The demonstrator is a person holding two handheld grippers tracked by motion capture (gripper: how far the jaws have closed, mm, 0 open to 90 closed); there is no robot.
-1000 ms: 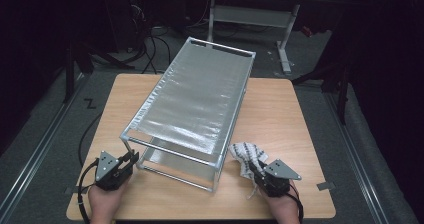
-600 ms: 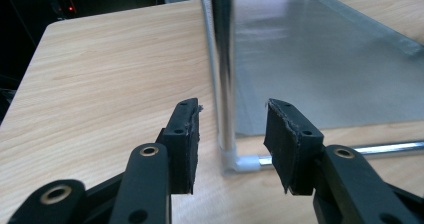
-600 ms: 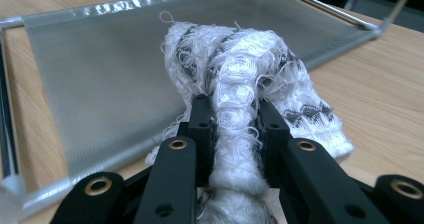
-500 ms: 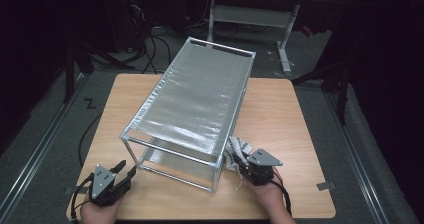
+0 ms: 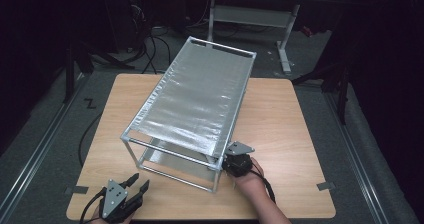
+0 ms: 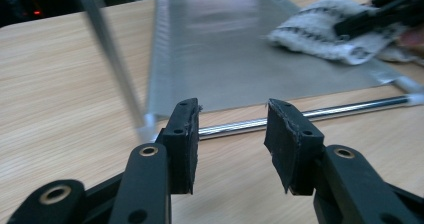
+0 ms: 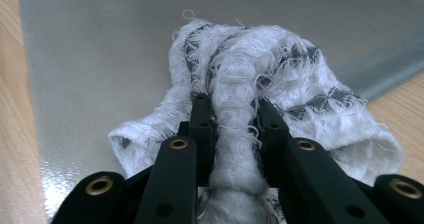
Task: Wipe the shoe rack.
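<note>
High view: one two-tier metal rack (image 5: 192, 104) on one wooden table (image 5: 295, 134). Right gripper (image 7: 232, 116) pinches one white-grey cloth (image 7: 300, 91) over the lower shelf (image 7: 95, 59). Left gripper (image 6: 232, 129), jaws just opened, empty, stands near the front table edge.

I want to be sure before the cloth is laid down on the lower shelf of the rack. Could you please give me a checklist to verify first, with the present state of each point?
1. Right gripper grips the cloth firmly: ok, jaws pinch a fold of it.
2. Cloth is over the lower shelf of the rack: ok, grey shelf lies under it.
3. Cloth lies flat on the shelf: not ok, bunched up.
4. Left gripper is out of the way: ok, jaws open and empty, outside the rack's front rail.
5. Landing spot on the shelf is free: ok where the left gripper view shows it.
6. Rack stands steady on the table: cannot tell.
</note>
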